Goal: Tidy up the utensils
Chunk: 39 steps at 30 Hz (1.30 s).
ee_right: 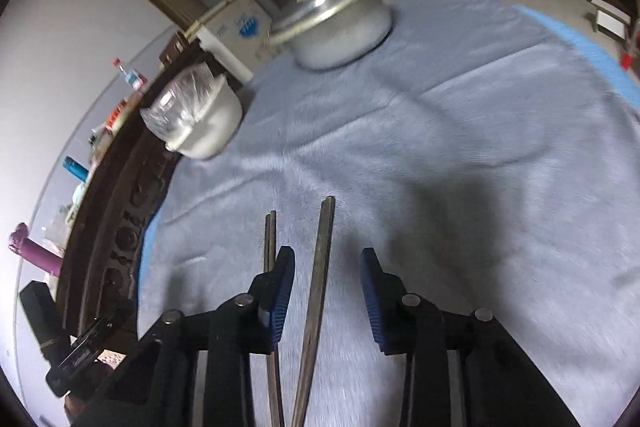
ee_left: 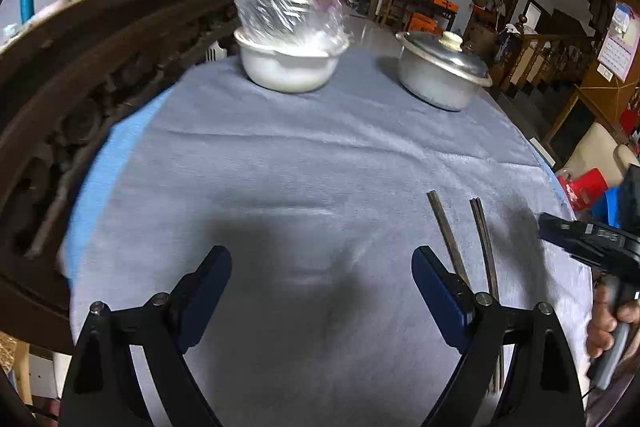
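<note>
Chopsticks (ee_right: 320, 267) lie closest to the right gripper (ee_right: 328, 291), on the grey-blue cloth (ee_right: 440, 147) that covers the table, and I take them as the landmark for all the rest. They seem to make two pairs, one beside the other, with their far ends pointing toward the metal pot (ee_right: 340, 31). One pair runs between the blue pads (ee_right: 370, 291) of the right gripper, whose jaws are partly apart and do not press on it; the other pair (ee_right: 271, 247) lies just outside the left pad. I judge that the gripper is lined up along the sticks so that it can close across them. On the other side of the chopsticks the left gripper (ee_left: 320, 287) hangs over bare cloth with its jaws wide apart and nothing between them, perhaps waiting to help. Well beyond the chopsticks stand the lidded pot and a white bowl (ee_left: 288, 67) covered with plastic film, probably pushed back to leave working room. Past the bowl, a dark carved wooden piece (ee_left: 100, 67) runs along the table edge.
</note>
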Motion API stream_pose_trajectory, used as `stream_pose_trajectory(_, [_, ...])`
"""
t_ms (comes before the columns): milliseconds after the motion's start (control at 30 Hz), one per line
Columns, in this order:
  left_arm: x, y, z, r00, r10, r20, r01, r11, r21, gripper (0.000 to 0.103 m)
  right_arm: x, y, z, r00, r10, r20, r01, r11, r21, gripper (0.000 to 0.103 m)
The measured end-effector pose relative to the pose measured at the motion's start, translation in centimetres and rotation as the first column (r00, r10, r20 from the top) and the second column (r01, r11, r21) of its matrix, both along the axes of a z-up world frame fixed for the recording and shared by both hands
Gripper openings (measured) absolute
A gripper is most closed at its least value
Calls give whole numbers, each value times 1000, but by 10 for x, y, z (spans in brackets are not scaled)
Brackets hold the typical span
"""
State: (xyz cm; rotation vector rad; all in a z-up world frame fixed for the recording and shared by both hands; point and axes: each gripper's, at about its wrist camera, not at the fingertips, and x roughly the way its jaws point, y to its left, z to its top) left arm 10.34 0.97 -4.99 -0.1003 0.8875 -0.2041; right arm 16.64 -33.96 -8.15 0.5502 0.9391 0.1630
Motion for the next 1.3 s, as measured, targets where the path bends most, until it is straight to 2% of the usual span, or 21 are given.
stream_pose_trajectory(300, [24, -27, -14, 1000, -18, -14, 18, 1000, 4, 92, 37, 26, -29, 997, 25, -69, -30, 998, -59, 27])
stream_pose_trajectory(367, [27, -31, -16, 1000, -17, -16, 17, 1000, 7, 92, 38, 32, -32, 996, 31, -80, -39, 993, -107, 26])
stream_pose_trajectory(467, [33, -36, -17, 1000, -19, -16, 19, 1000, 11, 92, 37, 41, -32, 997, 35, -73, -50, 975, -217, 15])
stream_pose_trajectory(500, [34, -38, -18, 1000, -23, -14, 24, 1000, 21, 92, 36, 41, -32, 997, 37, -71, -53, 971, -232, 15])
stream_pose_trajectory(733, [42, -54, -22, 999, -50, -2, 50, 997, 62, 92, 36, 30, -32, 996, 21, -85, -40, 973, -227, 13])
stream_pose_trajectory(933, [57, -84, -31, 995, -98, -22, 100, 992, 83, 92, 52, 34, -30, 990, 2, -143, -38, 967, -252, 14])
stream_pose_trajectory(1133, [72, -108, -46, 990, -130, -55, 135, 986, 95, 92, 49, 22, -33, 993, 16, -121, -40, 980, -197, 14])
stream_pose_trajectory(1300, [81, -120, -64, 987, -129, -96, 141, 980, 141, 92, 40, 18, -33, 995, 23, -96, -41, 980, -194, 14])
